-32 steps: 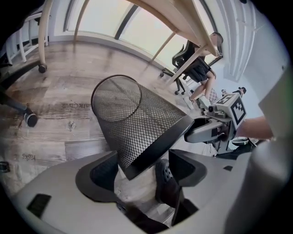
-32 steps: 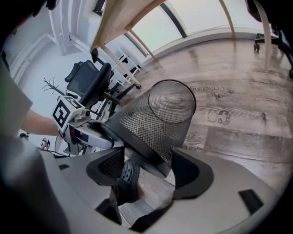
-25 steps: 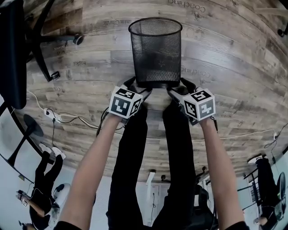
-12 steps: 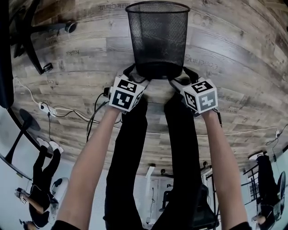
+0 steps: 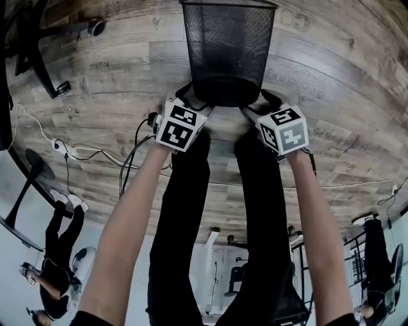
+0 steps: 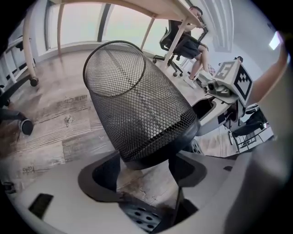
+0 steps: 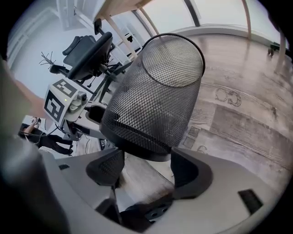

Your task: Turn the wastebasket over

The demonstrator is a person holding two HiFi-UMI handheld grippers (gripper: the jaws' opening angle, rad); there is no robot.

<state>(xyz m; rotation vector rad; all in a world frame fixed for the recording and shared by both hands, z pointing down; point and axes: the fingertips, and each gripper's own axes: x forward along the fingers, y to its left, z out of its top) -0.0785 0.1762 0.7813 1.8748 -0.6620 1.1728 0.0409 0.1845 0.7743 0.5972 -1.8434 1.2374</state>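
Note:
A black mesh wastebasket [image 5: 226, 51] stands mouth-up, its narrow solid base toward me and close over the wood floor. My left gripper [image 5: 194, 102] clasps the base's left side and my right gripper [image 5: 260, 105] its right side. In the left gripper view the base of the wastebasket [image 6: 137, 114] sits wedged between the jaws of the left gripper [image 6: 146, 162]. The right gripper view shows the same wastebasket [image 7: 155, 105] seated between the jaws of the right gripper [image 7: 146, 162]. I cannot tell whether the base touches the floor.
An office chair's castor [image 5: 60, 86] and legs lie at the upper left. Cables and a power strip [image 5: 64, 149] trail over the floor on the left. The person's black-trousered legs [image 5: 185, 210] stand just behind the basket. A wooden desk [image 6: 137, 9] rises beyond it.
Both grippers have sunk toward the floor with the wastebasket between them. The whole scene has slid up in the head view, so the basket's rim now meets the top edge.

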